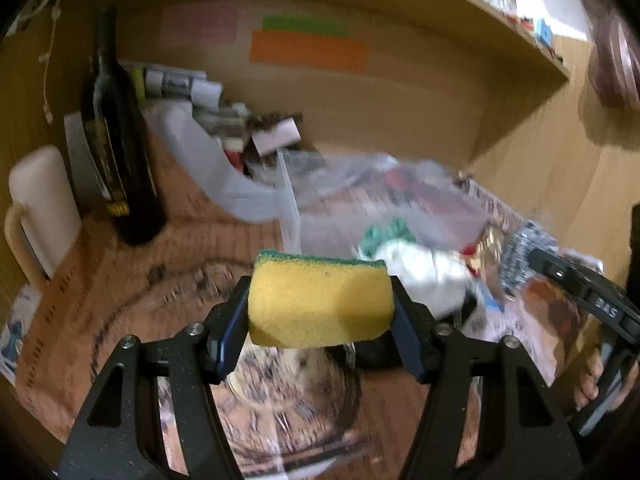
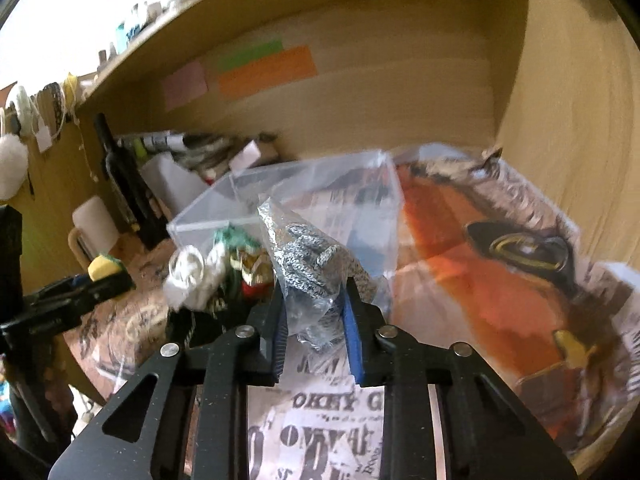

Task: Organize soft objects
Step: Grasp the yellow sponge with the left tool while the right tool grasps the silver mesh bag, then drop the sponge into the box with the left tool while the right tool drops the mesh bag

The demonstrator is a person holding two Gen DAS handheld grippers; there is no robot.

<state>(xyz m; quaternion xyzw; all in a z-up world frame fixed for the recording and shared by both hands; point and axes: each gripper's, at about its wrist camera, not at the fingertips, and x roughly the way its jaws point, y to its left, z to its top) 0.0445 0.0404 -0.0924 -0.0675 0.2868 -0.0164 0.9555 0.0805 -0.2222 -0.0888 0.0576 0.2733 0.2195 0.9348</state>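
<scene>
My left gripper (image 1: pixel 320 304) is shut on a yellow sponge (image 1: pixel 320 304) with a green scouring top, held above the patterned table cover; it also shows small in the right wrist view (image 2: pixel 102 267). My right gripper (image 2: pixel 314 320) is shut on a clear bag of grey knitted fabric (image 2: pixel 312 264), lifted in front of a clear plastic box (image 2: pixel 280 192). A white soft bundle (image 2: pixel 192 276) and a green knitted piece (image 2: pixel 232 238) lie by the box; the bundle also shows in the left wrist view (image 1: pixel 424 276).
A dark wine bottle (image 1: pixel 116 136) and a cream mug (image 1: pixel 40 208) stand at the left. Clutter of papers and tubes (image 1: pixel 208 108) sits at the shelf back. A wooden wall (image 2: pixel 568 120) closes the right side. Printed paper (image 2: pixel 480 248) covers the surface.
</scene>
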